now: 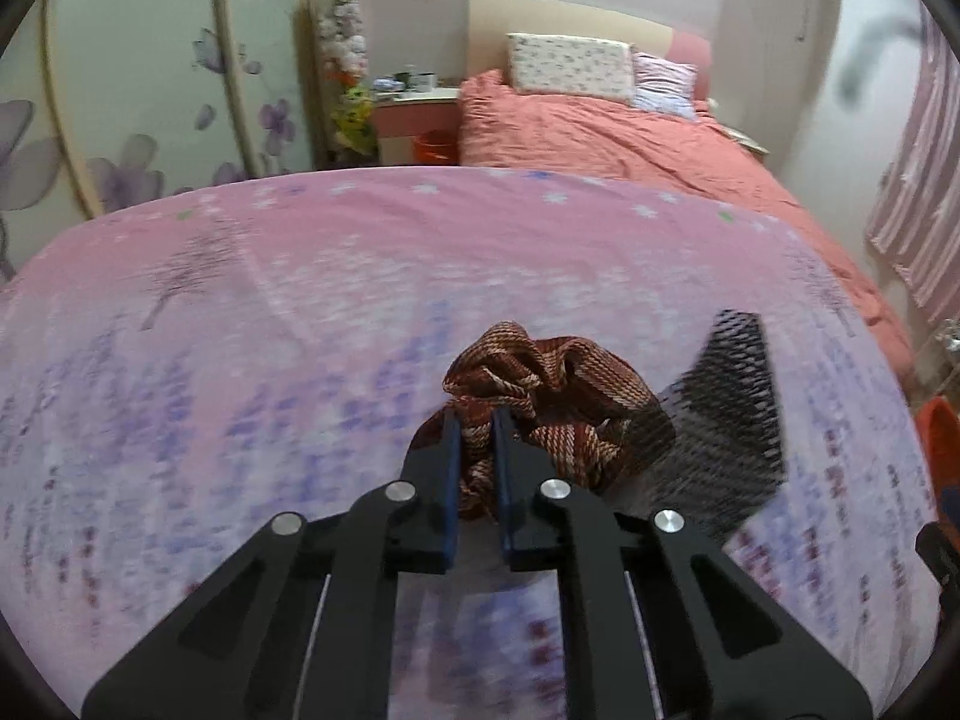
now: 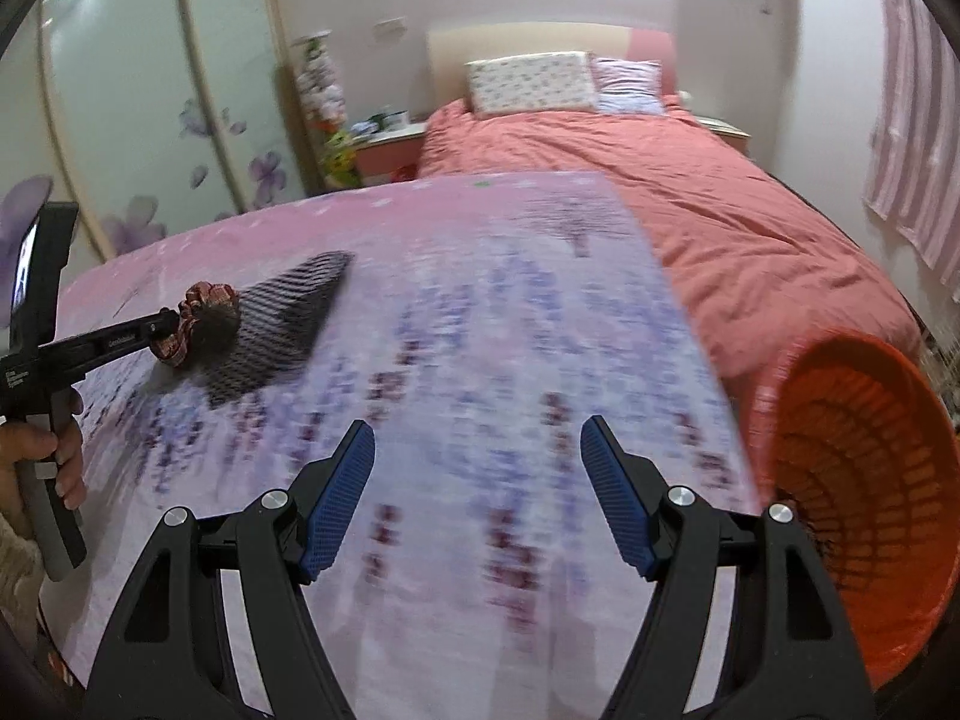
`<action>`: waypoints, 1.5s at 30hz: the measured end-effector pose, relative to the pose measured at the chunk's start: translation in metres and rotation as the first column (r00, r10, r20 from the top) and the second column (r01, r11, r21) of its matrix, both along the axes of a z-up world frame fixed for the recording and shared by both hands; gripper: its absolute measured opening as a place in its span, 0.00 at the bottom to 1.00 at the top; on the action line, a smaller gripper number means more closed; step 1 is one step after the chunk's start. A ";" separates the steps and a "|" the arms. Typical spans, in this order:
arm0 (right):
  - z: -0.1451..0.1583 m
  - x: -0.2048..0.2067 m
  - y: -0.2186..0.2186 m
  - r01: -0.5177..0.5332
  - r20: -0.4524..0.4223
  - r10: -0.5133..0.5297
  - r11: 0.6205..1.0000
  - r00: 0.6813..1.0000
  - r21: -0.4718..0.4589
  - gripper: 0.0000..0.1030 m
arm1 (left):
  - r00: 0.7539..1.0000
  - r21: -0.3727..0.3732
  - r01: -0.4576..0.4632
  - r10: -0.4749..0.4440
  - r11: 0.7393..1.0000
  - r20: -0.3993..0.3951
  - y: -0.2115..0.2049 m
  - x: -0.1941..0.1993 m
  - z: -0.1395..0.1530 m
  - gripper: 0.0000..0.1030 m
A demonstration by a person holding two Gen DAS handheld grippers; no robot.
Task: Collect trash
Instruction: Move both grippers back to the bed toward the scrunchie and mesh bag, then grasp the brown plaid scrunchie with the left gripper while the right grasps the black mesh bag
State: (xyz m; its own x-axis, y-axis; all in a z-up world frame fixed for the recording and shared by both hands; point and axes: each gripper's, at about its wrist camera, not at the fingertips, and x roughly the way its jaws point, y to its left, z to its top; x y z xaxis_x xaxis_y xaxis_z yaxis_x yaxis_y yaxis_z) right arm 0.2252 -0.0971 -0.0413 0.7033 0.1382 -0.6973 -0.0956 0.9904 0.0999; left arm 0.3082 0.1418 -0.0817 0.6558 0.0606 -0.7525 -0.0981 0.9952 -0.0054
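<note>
A crumpled red-brown woven cloth (image 1: 540,396) lies on the pink and lavender printed sheet (image 1: 300,330), and the left gripper (image 1: 477,420) has its blue pads clamped on the cloth's near edge. Touching it on the right is a black mesh piece (image 1: 726,408), partly overlapping the cloth. The right gripper (image 2: 477,498) hangs over bare sheet with its jaws wide apart and nothing between them. An orange slatted basket (image 2: 864,468) lies tipped on its side at the right, cut off by the frame. Beyond is a coral bed (image 2: 690,192) with two pillows. White lettering on the left gripper's body is too small to read
</note>
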 end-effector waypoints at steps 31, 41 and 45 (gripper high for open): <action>-0.023 0.079 0.108 -0.151 -0.104 0.148 0.988 0.984 -0.020 0.11 | 0.999 -0.005 -0.049 0.049 0.999 0.019 0.052 -0.040 -0.006 0.20; -0.024 0.064 0.080 -0.080 -0.094 0.074 0.995 0.993 -0.058 0.08 | 0.994 -0.102 -0.043 0.053 0.994 0.096 0.051 -0.046 0.008 0.84; -0.024 0.064 0.084 -0.079 -0.096 0.073 0.995 0.993 -0.067 0.08 | 0.993 -0.115 -0.029 0.042 0.993 0.114 0.043 -0.044 0.011 0.89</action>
